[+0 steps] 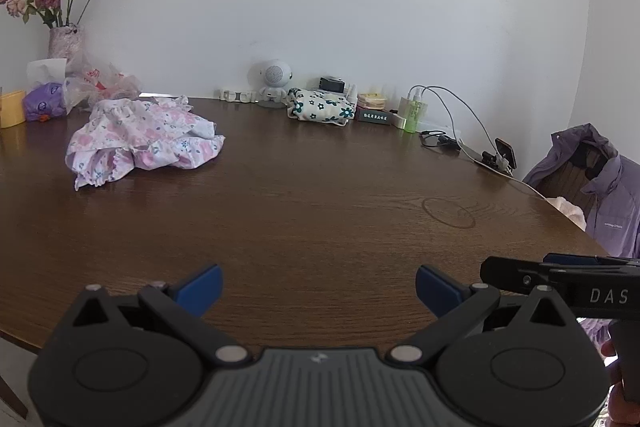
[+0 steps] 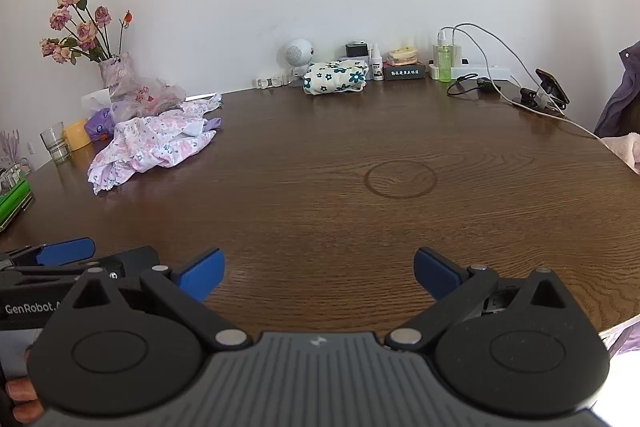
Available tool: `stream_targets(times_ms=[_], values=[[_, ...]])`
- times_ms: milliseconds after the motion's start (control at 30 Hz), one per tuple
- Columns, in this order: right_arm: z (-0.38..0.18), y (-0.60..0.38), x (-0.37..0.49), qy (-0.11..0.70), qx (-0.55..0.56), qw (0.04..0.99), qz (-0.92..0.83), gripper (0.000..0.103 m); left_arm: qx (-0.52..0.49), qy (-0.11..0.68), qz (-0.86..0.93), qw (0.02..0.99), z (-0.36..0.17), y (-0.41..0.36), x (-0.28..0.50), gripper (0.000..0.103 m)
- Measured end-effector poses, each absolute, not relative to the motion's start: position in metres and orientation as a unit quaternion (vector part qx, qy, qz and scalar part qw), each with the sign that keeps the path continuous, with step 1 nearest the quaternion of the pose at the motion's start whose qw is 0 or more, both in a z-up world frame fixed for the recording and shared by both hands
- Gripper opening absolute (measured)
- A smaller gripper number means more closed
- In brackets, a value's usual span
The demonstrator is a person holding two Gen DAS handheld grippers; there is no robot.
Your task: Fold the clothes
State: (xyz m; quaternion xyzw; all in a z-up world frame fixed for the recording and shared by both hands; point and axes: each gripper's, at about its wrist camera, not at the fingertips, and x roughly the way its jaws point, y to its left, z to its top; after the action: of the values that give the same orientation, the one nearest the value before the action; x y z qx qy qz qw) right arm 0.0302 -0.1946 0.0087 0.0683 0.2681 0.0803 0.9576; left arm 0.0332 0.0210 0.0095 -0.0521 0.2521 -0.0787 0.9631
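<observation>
A crumpled pink-and-white floral garment (image 1: 144, 141) (image 2: 154, 147) lies in a heap on the far left of the brown wooden table (image 1: 320, 195) (image 2: 320, 195). A folded cream cloth with dark green flowers (image 1: 322, 106) (image 2: 335, 77) rests by the back wall. My left gripper (image 1: 319, 289) hovers over the table's near edge, blue-padded fingers spread wide and empty. My right gripper (image 2: 319, 273) is likewise open and empty over the near edge, well short of the garment. Each gripper shows at the side of the other's view.
A vase of dried roses (image 1: 66, 41) (image 2: 114, 69), plastic bags, a yellow cup (image 1: 12, 109) and a glass (image 2: 56, 143) crowd the left back. A round speaker (image 1: 274, 77), boxes, a green bottle (image 2: 444, 63), cables and a phone stand (image 2: 548, 87) line the back right. A purple jacket (image 1: 600, 187) hangs on a chair.
</observation>
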Motion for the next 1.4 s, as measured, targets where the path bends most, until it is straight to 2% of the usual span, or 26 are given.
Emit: stream_targets(times_ms=[1400], values=[[0.0091,-0.1952,0.0256,0.269,0.064,0.957,0.084,0.103,-0.040,0.237,-0.055,0.969,0.0115,0.0207,0.0253,0.103]])
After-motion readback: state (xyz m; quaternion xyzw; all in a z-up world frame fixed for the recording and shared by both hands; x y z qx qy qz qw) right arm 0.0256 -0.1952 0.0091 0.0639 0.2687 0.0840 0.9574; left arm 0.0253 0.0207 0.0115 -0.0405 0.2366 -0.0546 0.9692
